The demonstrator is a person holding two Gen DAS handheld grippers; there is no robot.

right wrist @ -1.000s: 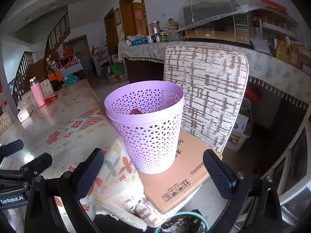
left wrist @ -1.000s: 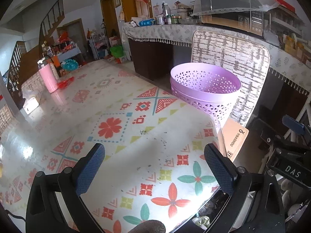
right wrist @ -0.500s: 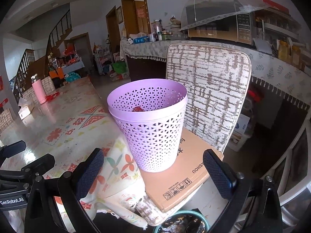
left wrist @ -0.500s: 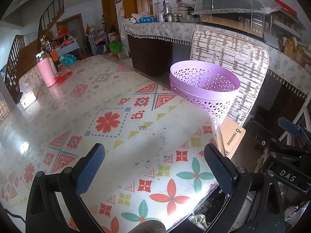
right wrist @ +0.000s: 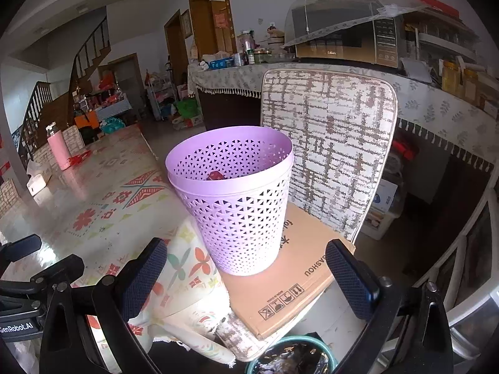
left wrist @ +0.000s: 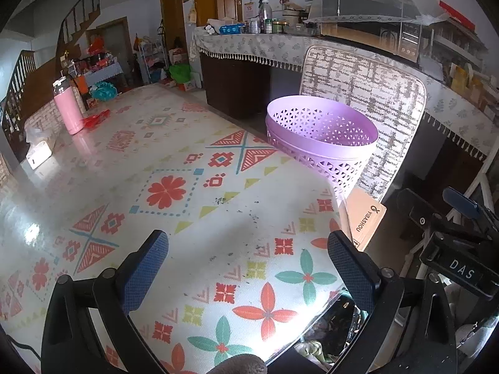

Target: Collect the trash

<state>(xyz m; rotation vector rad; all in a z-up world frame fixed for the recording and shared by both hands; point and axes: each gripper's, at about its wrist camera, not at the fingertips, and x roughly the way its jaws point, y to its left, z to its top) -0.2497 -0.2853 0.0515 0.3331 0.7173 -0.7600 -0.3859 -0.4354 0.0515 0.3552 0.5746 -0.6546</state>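
Observation:
A purple perforated waste basket [right wrist: 237, 199] stands on a flattened cardboard box [right wrist: 290, 277] on a chair seat, just off the table's corner. Inside it lies a small red piece of trash [right wrist: 215, 175]. My right gripper [right wrist: 246, 275] is open and empty, held low in front of the basket. The same basket [left wrist: 321, 137] shows at the right in the left wrist view. My left gripper [left wrist: 249, 268] is open and empty above the patterned tablecloth [left wrist: 174, 187]. Small dark crumbs [left wrist: 246, 215] dot the cloth ahead of it. A red wrapper [left wrist: 95, 117] lies far left beside a pink bottle [left wrist: 67, 109].
A chair back with a grey-white cover [right wrist: 327, 143] rises behind the basket. A white box [left wrist: 39, 155] sits at the table's far left edge. A counter [left wrist: 280, 46] with jars and a microwave runs along the back. A bin with dark contents [right wrist: 290, 358] is below.
Both views shifted slightly: the basket sits a little higher in the right wrist view, and the left wrist view tilted up a bit. Both grippers stay open.

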